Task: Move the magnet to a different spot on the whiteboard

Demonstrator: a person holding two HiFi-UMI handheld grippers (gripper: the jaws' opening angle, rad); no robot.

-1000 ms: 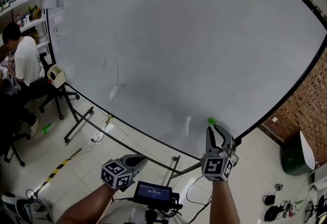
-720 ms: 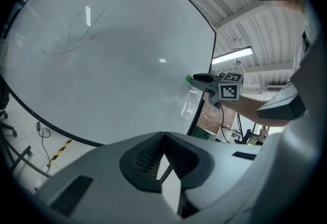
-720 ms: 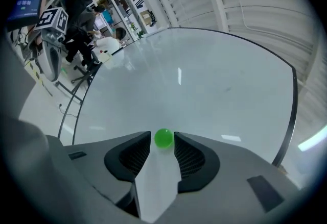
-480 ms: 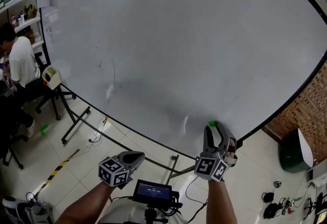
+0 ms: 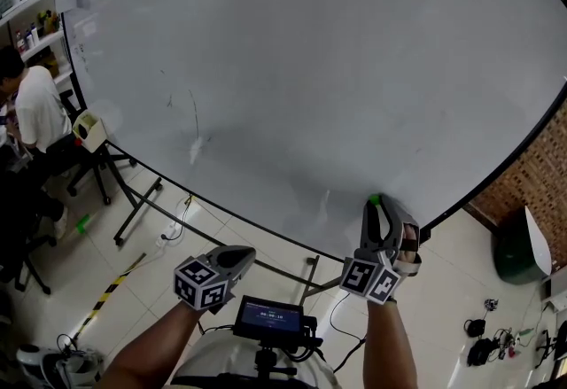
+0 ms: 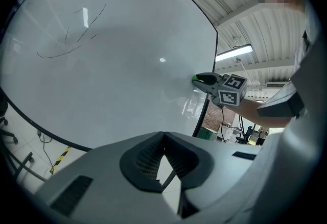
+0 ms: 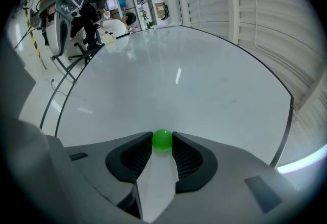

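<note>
A small green ball magnet point(image 7: 162, 139) sticks to the whiteboard point(image 5: 310, 68) near its lower right edge. It shows as a green dot point(image 5: 376, 199) in the head view. My right gripper point(image 5: 379, 206) points at the board, its jaws closing around the magnet. Both fingertips point(image 7: 148, 142) touch the ball's sides. My left gripper point(image 5: 237, 254) hangs low in front of the board, away from it, shut with nothing in it. In the left gripper view its tips point(image 6: 163, 134) meet, and the right gripper point(image 6: 205, 79) shows far off at the board's edge.
A person point(image 5: 35, 108) sits at the far left by shelves. The board's stand legs point(image 5: 133, 201) and cables cross the tiled floor beneath it. Yellow-black tape point(image 5: 111, 290) lies at the lower left. A green bin point(image 5: 518, 254) and a brick wall point(image 5: 540, 175) are at the right.
The right gripper has moved forward: the magnet, just beyond its tips before, now sits between them. The left gripper has barely shifted.
</note>
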